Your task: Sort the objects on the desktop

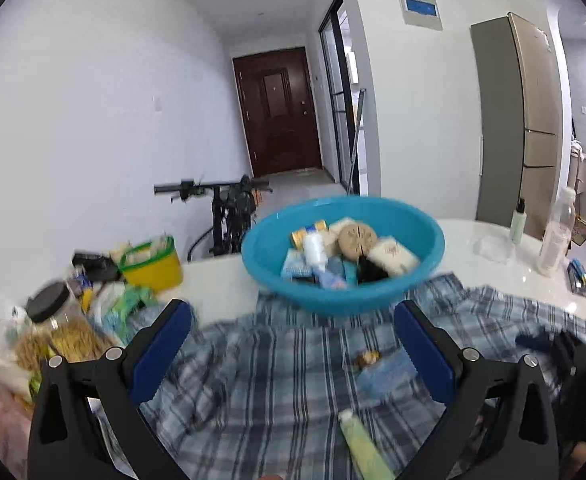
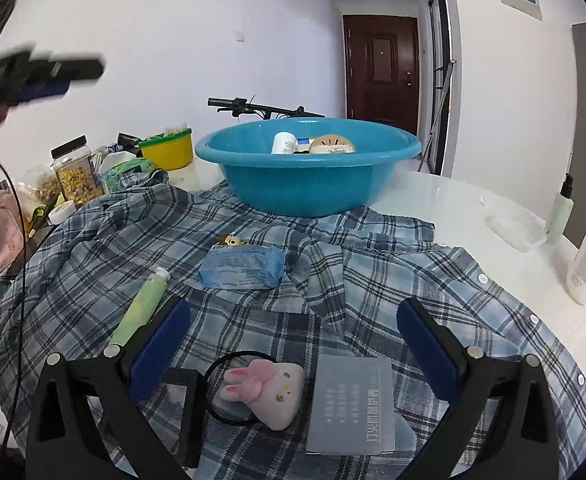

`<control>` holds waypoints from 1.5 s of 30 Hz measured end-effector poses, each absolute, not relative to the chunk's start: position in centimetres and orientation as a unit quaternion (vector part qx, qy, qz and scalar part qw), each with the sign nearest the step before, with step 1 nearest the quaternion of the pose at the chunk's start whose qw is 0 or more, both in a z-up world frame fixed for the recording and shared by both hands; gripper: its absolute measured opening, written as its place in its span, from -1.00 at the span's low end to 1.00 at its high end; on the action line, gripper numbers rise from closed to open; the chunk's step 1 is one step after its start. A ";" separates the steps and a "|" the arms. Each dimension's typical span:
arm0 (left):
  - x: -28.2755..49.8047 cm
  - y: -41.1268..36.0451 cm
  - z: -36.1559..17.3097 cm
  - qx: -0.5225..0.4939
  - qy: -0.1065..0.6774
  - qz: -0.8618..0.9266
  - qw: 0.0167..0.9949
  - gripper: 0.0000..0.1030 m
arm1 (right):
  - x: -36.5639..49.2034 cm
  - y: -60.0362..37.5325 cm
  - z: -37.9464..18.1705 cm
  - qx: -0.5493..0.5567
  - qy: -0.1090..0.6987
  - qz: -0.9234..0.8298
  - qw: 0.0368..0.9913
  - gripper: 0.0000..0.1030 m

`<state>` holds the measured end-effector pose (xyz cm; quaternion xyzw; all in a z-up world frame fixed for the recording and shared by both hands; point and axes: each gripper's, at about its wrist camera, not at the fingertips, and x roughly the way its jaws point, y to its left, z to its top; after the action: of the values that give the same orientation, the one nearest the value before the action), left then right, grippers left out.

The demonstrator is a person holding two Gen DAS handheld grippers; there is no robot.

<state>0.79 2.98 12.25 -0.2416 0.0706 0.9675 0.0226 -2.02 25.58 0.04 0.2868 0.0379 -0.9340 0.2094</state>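
The blue basin (image 2: pixel 307 172) stood on the far edge of a plaid shirt (image 2: pixel 253 300) spread over the white desk (image 2: pixel 453 204), already holding a white bottle (image 2: pixel 284 143), a round tan disc (image 2: pixel 331 143) and small packets, so it looked to be the collecting place for the sorting. Loose things lay on the shirt nearer than it: a blue tissue pack (image 2: pixel 241 267) with a small gold trinket (image 2: pixel 232 240) touching its far edge, a green tube (image 2: pixel 139 307) to its left, then nearest a pink-and-white plush hair tie (image 2: pixel 263 388) and a grey card pack (image 2: pixel 351 404) just beside it.

The right claw (image 2: pixel 293 344) hung open and empty over the hair tie and card pack, probably lining up the next pick. The left claw (image 1: pixel 293 344) was open and empty too, raised, pointing at the basin. Jars (image 2: pixel 77 176) and a yellow tub (image 2: pixel 169 150) crowded the far left.
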 end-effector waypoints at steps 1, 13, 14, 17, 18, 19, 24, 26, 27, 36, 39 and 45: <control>1.1 2.9 11.5 -0.246 0.066 0.967 0.025 1.00 | -2.1 25.6 0.0 0.287 0.037 -0.934 0.209 1.00; 1.1 2.5 2.2 -0.307 0.049 0.950 0.016 1.00 | -2.1 26.0 0.1 0.286 0.026 -0.936 0.203 1.00; 1.1 2.4 1.9 -0.310 0.045 0.949 0.021 1.00 | -2.1 26.0 0.0 0.287 0.027 -0.936 0.203 1.00; 1.0 2.2 1.1 -0.311 0.027 0.949 0.032 1.00 | -2.2 26.1 0.0 0.288 0.026 -0.936 0.203 1.00; 1.0 2.1 0.9 -0.311 0.024 0.950 0.033 1.00 | -2.2 26.1 0.0 0.288 0.026 -0.936 0.203 1.00; 1.0 2.0 0.7 -0.312 0.021 0.949 0.035 1.00 | -2.2 26.1 0.0 0.288 0.025 -0.936 0.203 1.00; 0.9 1.7 -0.2 -0.322 0.007 0.946 0.034 1.00 | -2.2 26.2 0.0 0.290 0.024 -0.935 0.203 1.00; 0.8 1.6 -0.3 -0.324 0.006 0.945 0.034 1.00 | -2.2 26.2 0.0 0.289 0.023 -0.935 0.202 1.00; 0.9 1.7 -0.4 -0.323 0.008 0.946 0.033 1.00 | -2.2 26.2 0.0 0.290 0.023 -0.935 0.202 1.00; 0.9 1.8 -0.5 -0.329 -0.006 0.943 0.052 1.00 | -2.3 26.1 -0.1 0.295 0.023 -0.934 0.202 1.00; 1.0 2.0 -0.5 -0.327 -0.003 0.943 0.057 1.00 | -2.3 26.1 -0.1 0.295 0.024 -0.934 0.202 1.00; 1.2 2.5 -0.3 -0.319 0.011 0.946 0.052 1.00 | -2.4 26.1 -0.2 0.297 0.025 -0.933 0.203 1.00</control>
<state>1.24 2.46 -0.34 -0.3193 0.0105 0.9462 0.0523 -2.40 26.08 -0.21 0.2969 0.0246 -0.9328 0.2028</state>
